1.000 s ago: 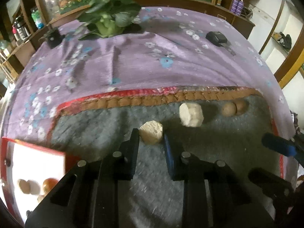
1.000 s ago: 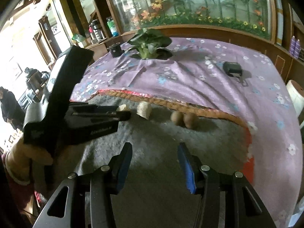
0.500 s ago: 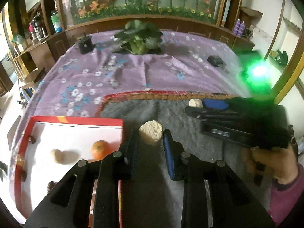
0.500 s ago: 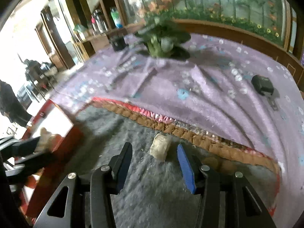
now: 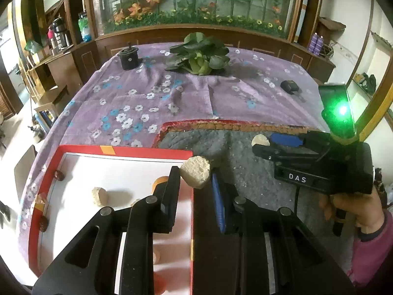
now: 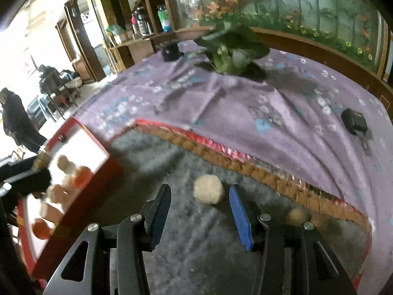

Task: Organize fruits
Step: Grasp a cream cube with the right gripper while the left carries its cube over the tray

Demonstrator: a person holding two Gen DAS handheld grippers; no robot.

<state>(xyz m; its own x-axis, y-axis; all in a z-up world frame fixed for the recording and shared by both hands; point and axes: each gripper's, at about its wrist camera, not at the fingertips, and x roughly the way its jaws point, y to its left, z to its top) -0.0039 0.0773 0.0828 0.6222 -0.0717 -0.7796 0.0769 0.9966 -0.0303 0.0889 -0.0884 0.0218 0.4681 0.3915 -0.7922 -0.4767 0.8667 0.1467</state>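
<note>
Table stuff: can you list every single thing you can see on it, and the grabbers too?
Pale chunk: one, cream, held over the tray's right edge.
Second pale chunk: one, cream, on the grey mat between the right jaws.
Brown round fruits: two, tan, on the mat's right part.
Tray: one, red rim, white inside, holding several fruits.
Grey mat: one, grey, orange-red border.
Tablecloth: one, purple, flowered.
Leafy plant: one, green, far side.
Black objects: two, far side.
Left gripper: shut on the chunk.
Right gripper: open.
Hand: holds the right gripper.
</note>
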